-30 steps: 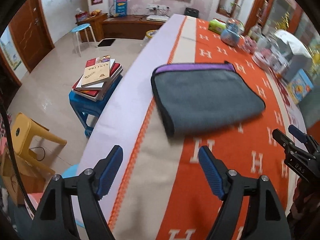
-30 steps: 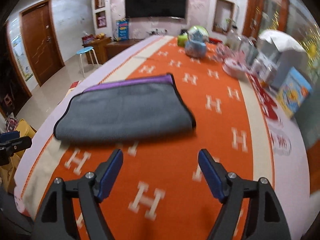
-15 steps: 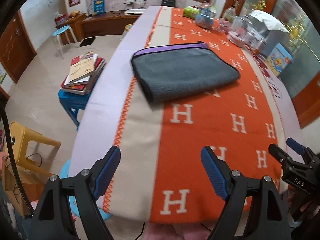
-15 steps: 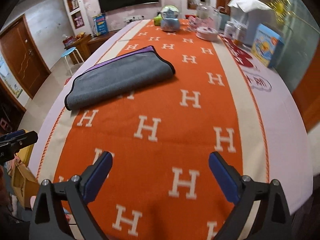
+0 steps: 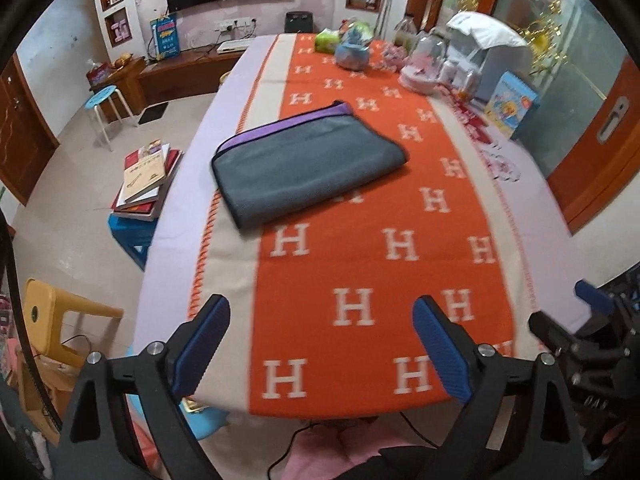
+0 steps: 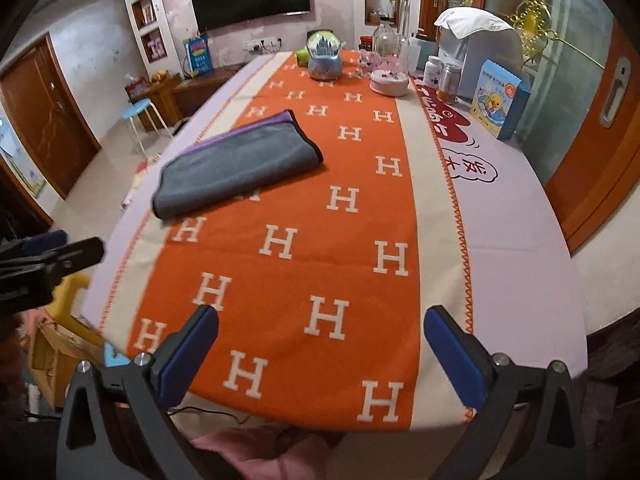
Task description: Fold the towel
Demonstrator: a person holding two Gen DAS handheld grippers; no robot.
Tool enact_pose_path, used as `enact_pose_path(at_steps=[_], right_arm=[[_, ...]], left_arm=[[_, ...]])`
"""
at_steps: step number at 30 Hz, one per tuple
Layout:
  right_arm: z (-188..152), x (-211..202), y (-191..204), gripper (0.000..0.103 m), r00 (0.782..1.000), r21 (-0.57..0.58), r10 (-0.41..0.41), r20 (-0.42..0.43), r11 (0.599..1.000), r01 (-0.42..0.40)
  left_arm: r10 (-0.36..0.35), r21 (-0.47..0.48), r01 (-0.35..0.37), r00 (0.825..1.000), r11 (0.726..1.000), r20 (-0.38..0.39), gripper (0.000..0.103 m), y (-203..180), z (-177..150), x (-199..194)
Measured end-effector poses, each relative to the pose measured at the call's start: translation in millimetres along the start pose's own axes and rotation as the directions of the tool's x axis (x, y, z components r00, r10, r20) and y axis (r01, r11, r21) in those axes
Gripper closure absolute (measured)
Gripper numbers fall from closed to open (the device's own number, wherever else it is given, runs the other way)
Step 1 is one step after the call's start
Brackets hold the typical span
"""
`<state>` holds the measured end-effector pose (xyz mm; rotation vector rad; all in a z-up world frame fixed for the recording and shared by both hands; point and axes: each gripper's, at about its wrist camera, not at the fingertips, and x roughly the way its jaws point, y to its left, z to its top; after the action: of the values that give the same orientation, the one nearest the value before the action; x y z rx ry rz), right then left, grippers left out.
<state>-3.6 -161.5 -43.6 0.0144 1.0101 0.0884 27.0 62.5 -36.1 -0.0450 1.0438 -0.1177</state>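
Observation:
A grey towel (image 5: 308, 168) with a purple edge lies folded flat on the orange H-patterned tablecloth (image 5: 360, 248), left of the table's middle. It also shows in the right wrist view (image 6: 236, 168). My left gripper (image 5: 320, 344) is open and empty, held back over the table's near edge, far from the towel. My right gripper (image 6: 320, 352) is open and empty, also at the near edge. Each gripper shows at the side of the other's view: the right one (image 5: 580, 320) and the left one (image 6: 52, 256).
Jars, a snow globe (image 6: 324, 56), a white appliance (image 6: 480, 52) and a picture box (image 6: 500, 96) crowd the table's far right. Left of the table stand a blue stool with stacked books (image 5: 146, 176) and a yellow stool (image 5: 52, 320).
Both grippers have pulled back and up from the towel toward the near table edge. The towel lies as before, folded.

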Motion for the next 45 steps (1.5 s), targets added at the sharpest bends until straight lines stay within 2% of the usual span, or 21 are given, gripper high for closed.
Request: enact_pose_path(at_steps=[5,8,11,15,19,22,31,45], right_arm=[[0.2,-30.5,-6.9,0.000,1.000,0.001,-0.024,0.017,1.000,0.024],[0.0,-45.2,-12.6,0.000,1.000,0.039,0.006,0.015,0.999,-0.006],[-0.1,-53.6,-11.7,0.000,1.000,0.035,0.022,0.011,0.999,-0.022],[-2.0,-63.8,-9.2,0.000,0.999,0.037,0.037,0.035,0.999,-0.038],[-6.1,-61.8,-7.0,0.000,0.999,0.061,0.040,0.034,0.997,-0.042],[-4.4,-62.0,-8.2,0.000,0.999,0.077,0.027,0.040,0.997,-0.030],[0.1,-50.1,-5.6,0.000,1.000,0.100,0.011,0.008,0.995,-0.012],[5.6,-38.1,1.1,0.000,1.000,0.091,0.006,-0.023,0.996,-0.004]], left_arm=[[-0.003,0.019,0.003,1.000,1.000,0.030,0.003,-24.0,3.7,-21.7],[-0.004,0.021,0.003,0.999,1.000,0.048,0.003,-32.2,1.3,-32.5],[0.033,0.025,-0.035,0.997,0.999,0.065,0.003,-39.2,-0.7,-40.4],[0.042,0.040,-0.045,0.996,0.998,0.083,0.001,-46.6,-3.8,-47.4],[0.059,0.028,-0.063,0.993,0.998,0.105,0.001,-48.2,-7.6,-52.1],[0.059,0.017,-0.061,0.994,0.998,0.092,0.001,-45.1,-6.5,-48.4],[0.132,0.015,-0.135,0.983,0.991,0.127,0.001,-41.6,-2.1,-48.2],[0.102,0.025,-0.107,0.985,0.994,0.141,0.001,-40.4,3.2,-43.7]])
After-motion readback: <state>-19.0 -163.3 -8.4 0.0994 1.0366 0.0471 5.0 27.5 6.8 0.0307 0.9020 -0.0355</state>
